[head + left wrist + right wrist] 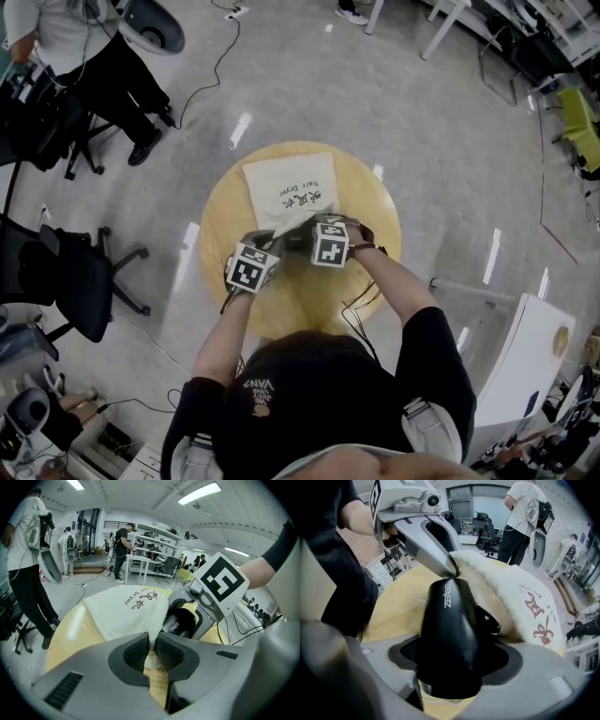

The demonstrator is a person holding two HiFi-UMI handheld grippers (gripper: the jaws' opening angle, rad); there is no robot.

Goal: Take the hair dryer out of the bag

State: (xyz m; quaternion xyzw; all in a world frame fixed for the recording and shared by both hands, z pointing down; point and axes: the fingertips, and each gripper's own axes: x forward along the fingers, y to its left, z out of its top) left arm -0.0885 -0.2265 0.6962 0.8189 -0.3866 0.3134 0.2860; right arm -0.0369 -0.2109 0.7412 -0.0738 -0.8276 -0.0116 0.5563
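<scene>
Now | hair dryer (447, 620) clamped in right tongs (454, 656) | bag (126, 611) edge in left tongs (152, 651)

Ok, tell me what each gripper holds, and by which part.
Left gripper pinches the bag by the cloth edge at its mouth. Right gripper clamps the hair dryer by its black body.

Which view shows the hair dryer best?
The right gripper view: the black hair dryer fills it, gripped in the right claw, partly out of the bag. The left gripper view shows just its end at the bag's mouth; the head view almost nothing.
</scene>
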